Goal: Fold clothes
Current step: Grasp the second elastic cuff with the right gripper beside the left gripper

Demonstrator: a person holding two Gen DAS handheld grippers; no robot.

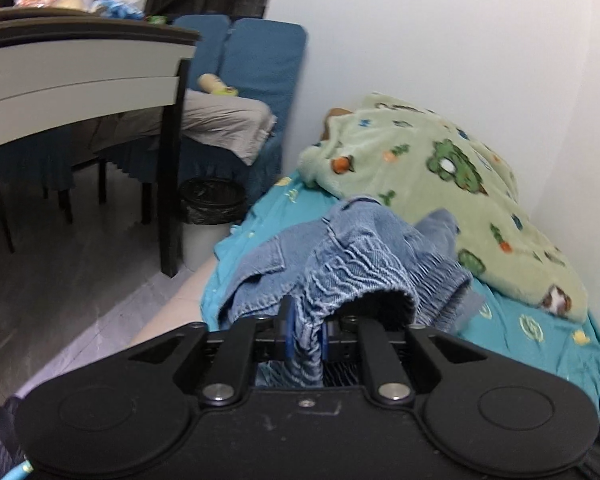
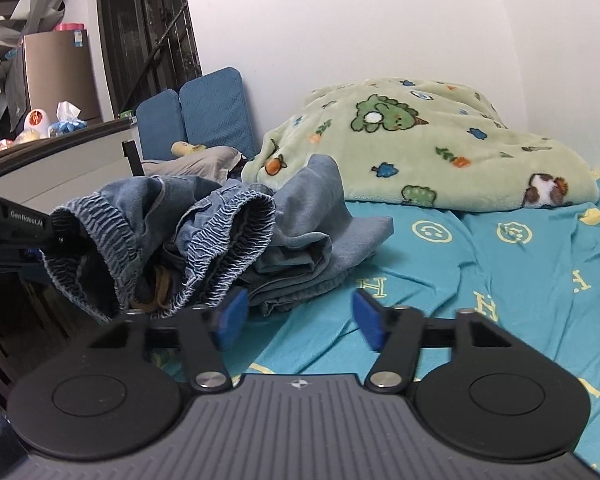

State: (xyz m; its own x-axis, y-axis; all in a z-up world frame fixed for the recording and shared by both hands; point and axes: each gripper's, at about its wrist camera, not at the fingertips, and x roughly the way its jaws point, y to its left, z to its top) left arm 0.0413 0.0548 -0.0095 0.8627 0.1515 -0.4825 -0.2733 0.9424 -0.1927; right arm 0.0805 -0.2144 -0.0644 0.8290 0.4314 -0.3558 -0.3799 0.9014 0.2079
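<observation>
Denim shorts bunched on teal bedsheet, near bed's left edge, just in front of green fleece blanket. Elastic waistband lifted off sheet, rest of garment slumped in folds below.

Left gripper clenched on waistband: gathered fabric squeezed betw. blue pads, hem hanging down through the gap. Seen from right wrist cam too, entering at far left w/ cloth draped off its tip. Prob. holding one waist corner up so garment can be stretched flat (a judgement, not seen).

Right gripper released, nothing betw. pads; jaws apart over bare sheet, left pad just beside the waistband's near edge. Looks set to take the opposite side of the waist, so both corners can be pulled apart and shorts laid out for folding.

Fold itself not yet begun, by the look of the crumple. Legs tangled under waist section; may need a shake. Risk: gathered elastic slipping from pinch if tugged hard.
</observation>
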